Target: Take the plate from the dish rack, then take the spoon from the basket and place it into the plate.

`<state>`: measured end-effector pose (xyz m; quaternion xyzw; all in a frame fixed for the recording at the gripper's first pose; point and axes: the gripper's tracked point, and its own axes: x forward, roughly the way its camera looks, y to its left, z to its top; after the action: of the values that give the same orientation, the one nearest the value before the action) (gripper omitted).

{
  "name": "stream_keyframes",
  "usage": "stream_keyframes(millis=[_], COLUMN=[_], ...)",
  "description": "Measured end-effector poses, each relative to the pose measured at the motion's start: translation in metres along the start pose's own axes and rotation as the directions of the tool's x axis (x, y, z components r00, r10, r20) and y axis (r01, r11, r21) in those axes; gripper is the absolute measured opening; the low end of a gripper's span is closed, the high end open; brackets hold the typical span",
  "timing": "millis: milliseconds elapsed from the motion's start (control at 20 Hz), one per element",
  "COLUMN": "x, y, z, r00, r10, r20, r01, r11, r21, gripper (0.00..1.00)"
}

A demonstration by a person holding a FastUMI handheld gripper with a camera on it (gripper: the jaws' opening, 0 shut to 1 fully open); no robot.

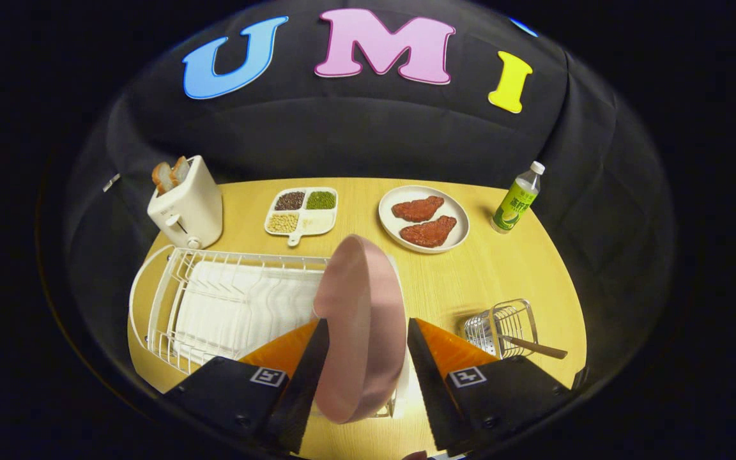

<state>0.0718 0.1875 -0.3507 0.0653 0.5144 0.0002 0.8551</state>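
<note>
I'm looking at a light wooden tabletop (502,275). Directly on it sits a white wire dish rack (214,306) on the near left, with a cream toaster (188,207) holding bread slices just behind it. Along the far edge lie a white divided tray (301,214) of beans and grains, then a white plate with two red meat pieces (423,218), then a green-labelled bottle (517,198). A small wire basket (502,329) stands on the near right.

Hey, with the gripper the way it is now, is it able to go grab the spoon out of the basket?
Probably not yet. The gripper is shut on the pink plate, so its fingers are occupied. The spoon itself sticks out of the wire basket unobstructed.
</note>
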Motion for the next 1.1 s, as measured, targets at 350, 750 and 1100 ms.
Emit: stream_keyframes(millis=[350,750,1100], x=[0.013,-0.008,-0.038], y=[0.005,-0.002,-0.012], z=[-0.007,0.030,0.045], r00=[0.996,0.989,0.994], r10=[-0.063,-0.148,-0.105], r20=[-0.066,-0.019,0.036], r01=[0.061,0.142,0.110], r11=[0.998,0.973,0.978], r21=[-0.019,-0.183,-0.177], gripper=[0.35,0.33,0.32])
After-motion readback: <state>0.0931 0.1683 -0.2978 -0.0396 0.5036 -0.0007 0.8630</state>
